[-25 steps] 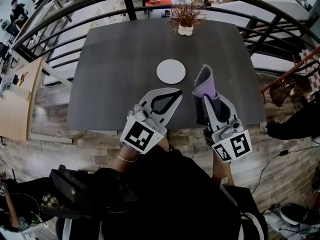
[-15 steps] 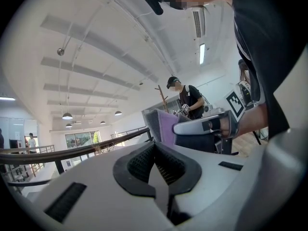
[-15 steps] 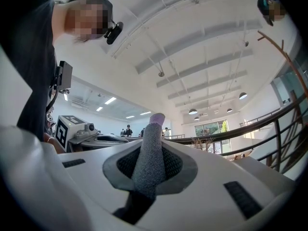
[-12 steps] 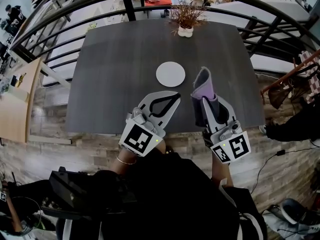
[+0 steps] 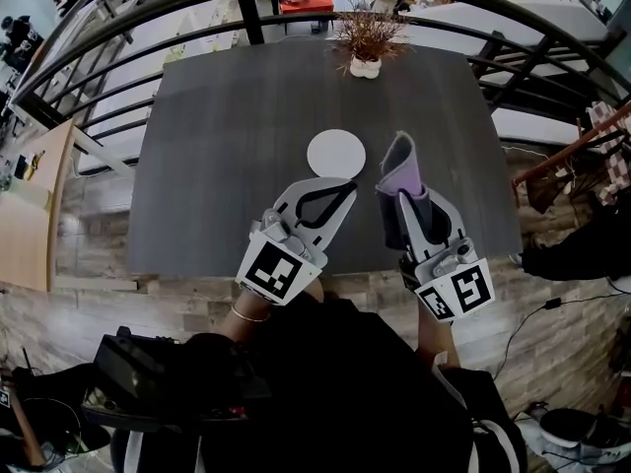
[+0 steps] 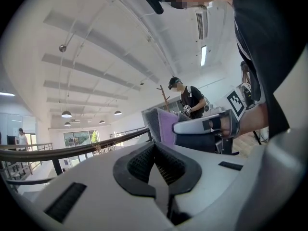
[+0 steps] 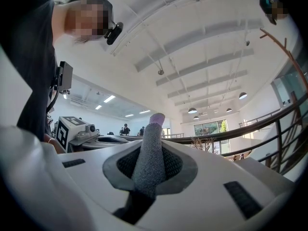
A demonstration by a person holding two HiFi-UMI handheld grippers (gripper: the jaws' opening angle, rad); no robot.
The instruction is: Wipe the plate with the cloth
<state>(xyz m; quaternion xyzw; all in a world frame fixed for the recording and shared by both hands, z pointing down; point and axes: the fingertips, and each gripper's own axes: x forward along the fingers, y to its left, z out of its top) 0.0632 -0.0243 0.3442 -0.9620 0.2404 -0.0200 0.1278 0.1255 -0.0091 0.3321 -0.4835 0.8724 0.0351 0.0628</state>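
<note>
A small round white plate [image 5: 336, 153] lies flat near the middle of the dark grey table [image 5: 227, 126]. My left gripper [image 5: 349, 186] is shut with nothing in it, its tips just short of the plate's near edge. My right gripper [image 5: 394, 197] is shut on a folded purple and grey cloth [image 5: 402, 170] that stands up from its jaws, to the right of the plate and not touching it. In the right gripper view the cloth [image 7: 150, 155] sticks up between the jaws. The left gripper view shows the cloth [image 6: 161, 125] and the right gripper beside it.
A white pot with dried twigs [image 5: 366, 35] stands at the table's far edge. A curved black railing [image 5: 118, 47] runs round the table, with a wooden chair [image 5: 567, 156] at the right. My body is at the table's near edge.
Both grippers have moved a little forward over the table, so the left tips are closer to the plate. The cloth stays gripped in the right gripper.
</note>
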